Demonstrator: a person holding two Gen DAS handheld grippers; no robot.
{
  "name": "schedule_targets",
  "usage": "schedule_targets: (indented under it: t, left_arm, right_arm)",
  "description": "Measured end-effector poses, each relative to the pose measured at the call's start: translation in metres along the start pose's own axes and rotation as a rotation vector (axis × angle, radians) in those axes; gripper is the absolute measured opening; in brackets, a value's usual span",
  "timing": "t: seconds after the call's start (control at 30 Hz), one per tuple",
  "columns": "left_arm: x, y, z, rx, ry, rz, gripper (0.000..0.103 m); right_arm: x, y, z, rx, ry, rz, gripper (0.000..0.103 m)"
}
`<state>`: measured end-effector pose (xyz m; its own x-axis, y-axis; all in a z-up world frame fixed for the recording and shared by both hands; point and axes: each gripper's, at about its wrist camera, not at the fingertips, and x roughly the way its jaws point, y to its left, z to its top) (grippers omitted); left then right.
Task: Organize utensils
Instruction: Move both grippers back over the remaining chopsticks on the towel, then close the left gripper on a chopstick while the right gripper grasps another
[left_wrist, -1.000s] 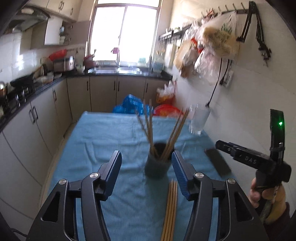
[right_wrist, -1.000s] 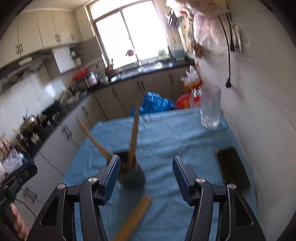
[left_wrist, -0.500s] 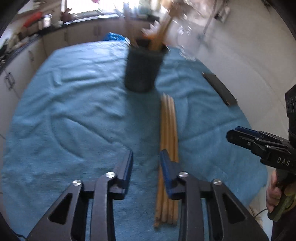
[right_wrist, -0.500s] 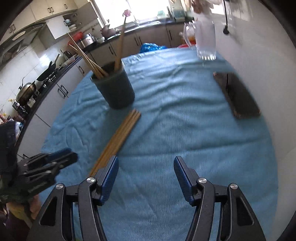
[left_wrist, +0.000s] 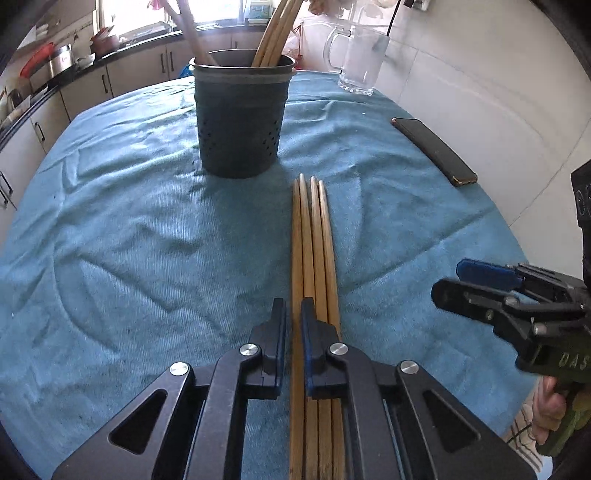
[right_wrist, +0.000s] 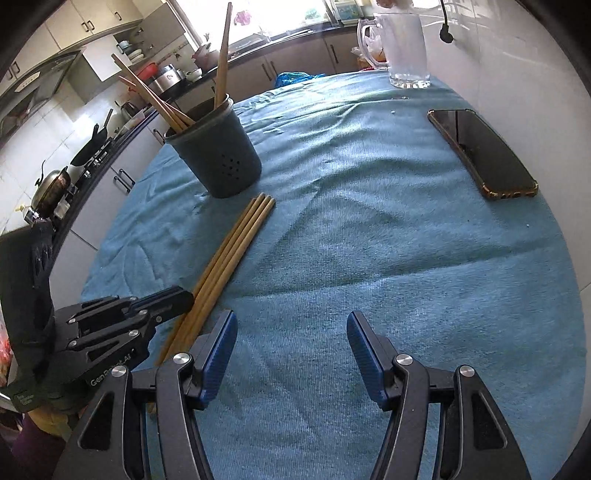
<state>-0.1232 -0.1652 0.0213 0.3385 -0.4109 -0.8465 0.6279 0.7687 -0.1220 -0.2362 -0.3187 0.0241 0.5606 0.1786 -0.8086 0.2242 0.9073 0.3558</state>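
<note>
Several wooden chopsticks (left_wrist: 316, 240) lie side by side on the blue cloth, pointing at a dark perforated holder (left_wrist: 240, 118) with more chopsticks standing in it. My left gripper (left_wrist: 293, 310) is down on the bundle, its jaws closing with the leftmost chopstick between the pads, which touch it. In the right wrist view the same bundle (right_wrist: 236, 251) runs from the holder (right_wrist: 218, 155) to the left gripper (right_wrist: 184, 295). My right gripper (right_wrist: 290, 325) stands open over bare cloth, right of the bundle, with nothing between its fingers.
A black phone (right_wrist: 484, 155) lies by the right edge of the table near the white wall. A glass mug (right_wrist: 406, 51) stands at the far right corner. The blue cloth (right_wrist: 369, 240) covers the table. Kitchen counters and a stove run along the left.
Both grippers have dropped from high above the table to just over the cloth. The left jaws have narrowed from wide apart to a slit around the leftmost chopstick.
</note>
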Motion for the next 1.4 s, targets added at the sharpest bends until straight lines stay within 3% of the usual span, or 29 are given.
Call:
schedule_targets:
  t: [0.27, 0.43, 0.6, 0.73, 0.77, 1.03, 1.17, 1.4]
  left_arm:
    - [0.012, 0.004, 0.016, -0.056, 0.022, 0.038, 0.007]
    - [0.003, 0.020, 0.007, -0.102, 0.029, 0.059, 0.007]
    - [-0.015, 0.062, -0.014, -0.241, 0.039, 0.023, 0.007]
    - [-0.019, 0.076, -0.024, -0.301, 0.030, -0.016, 0.007]
    - [-0.020, 0.077, -0.026, -0.302, 0.026, -0.022, 0.007]
    - [-0.020, 0.072, -0.026, -0.279, -0.005, -0.007, 0.007]
    - [-0.018, 0.079, -0.023, -0.308, 0.001, -0.028, 0.007]
    - [-0.023, 0.083, -0.034, -0.357, 0.006, -0.063, 0.007]
  right_arm:
    - [0.010, 0.005, 0.000, -0.001, 0.018, 0.004, 0.066]
    - [0.014, 0.013, 0.003, -0.018, 0.027, 0.020, 0.066]
    - [0.026, 0.035, 0.008, -0.079, 0.030, 0.046, 0.051]
    - [0.046, 0.049, 0.013, -0.085, 0.055, 0.059, 0.031]
    - [0.050, 0.052, 0.014, -0.087, 0.062, 0.046, 0.026]
    - [0.059, 0.067, 0.024, -0.100, 0.060, -0.076, 0.025]
    - [0.064, 0.075, 0.026, -0.134, 0.069, -0.162, 0.017]
    - [0.051, 0.064, 0.016, -0.172, 0.098, -0.169, 0.016]
